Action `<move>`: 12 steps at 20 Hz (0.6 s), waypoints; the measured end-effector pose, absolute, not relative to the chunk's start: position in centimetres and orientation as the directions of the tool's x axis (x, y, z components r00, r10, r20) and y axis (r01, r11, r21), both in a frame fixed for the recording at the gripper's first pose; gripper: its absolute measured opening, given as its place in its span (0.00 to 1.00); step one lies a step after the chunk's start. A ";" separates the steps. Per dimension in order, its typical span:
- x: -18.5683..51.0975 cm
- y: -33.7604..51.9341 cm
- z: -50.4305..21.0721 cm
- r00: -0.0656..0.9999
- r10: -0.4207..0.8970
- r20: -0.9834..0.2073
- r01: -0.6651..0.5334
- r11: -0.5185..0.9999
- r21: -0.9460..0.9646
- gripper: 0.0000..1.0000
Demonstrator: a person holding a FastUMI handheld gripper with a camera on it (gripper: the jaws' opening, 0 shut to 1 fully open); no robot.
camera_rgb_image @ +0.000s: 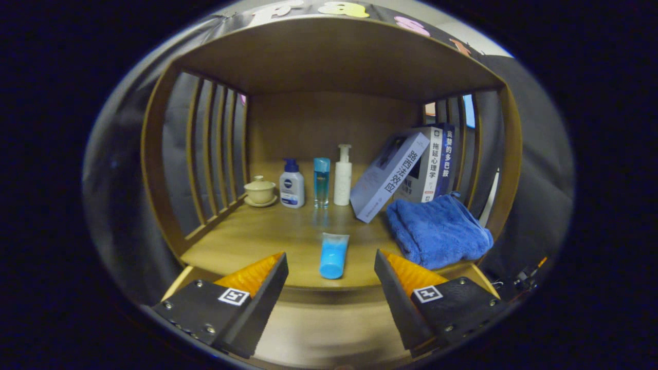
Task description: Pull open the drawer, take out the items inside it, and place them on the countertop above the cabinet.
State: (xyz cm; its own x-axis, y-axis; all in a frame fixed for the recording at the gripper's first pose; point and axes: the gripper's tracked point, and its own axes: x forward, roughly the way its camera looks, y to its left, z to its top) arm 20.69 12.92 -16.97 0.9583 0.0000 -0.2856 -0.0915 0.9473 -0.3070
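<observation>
My gripper point(331, 262) stands open in front of the wooden cabinet's countertop point(257, 236), with nothing held. A blue tube point(333, 255) lies on the countertop's front part, cap toward me, in the gap between my fingertips and just ahead of them, touching neither. Below the countertop's front edge a pale wooden surface point(329, 324) runs between and under my fingers; I cannot tell if it is the drawer's front or top.
On the countertop stand a lidded cup on a saucer point(260, 191), a white-and-blue bottle point(291, 183), a clear blue bottle point(322, 181) and a white pump bottle point(343, 175). Leaning books point(406, 172) and a folded blue towel point(437, 231) fill the right side. Slatted side walls enclose it.
</observation>
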 end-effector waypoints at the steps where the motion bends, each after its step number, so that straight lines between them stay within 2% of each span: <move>1: 19.7 12.8 -16.2 0.963 0.003 -0.270 -0.092 0.944 -0.317 1.00; 7: 11.4 13.3 -12.2 0.983 0.055 -0.173 -0.101 0.958 -0.267 1.00; 12: 4.7 9.5 -12.5 0.985 -0.006 -0.172 -0.033 0.974 -0.224 1.00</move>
State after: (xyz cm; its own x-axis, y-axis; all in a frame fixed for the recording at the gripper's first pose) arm 4.67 9.50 -12.54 0.9851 -0.0060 -0.1717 -0.0332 0.9739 -0.2244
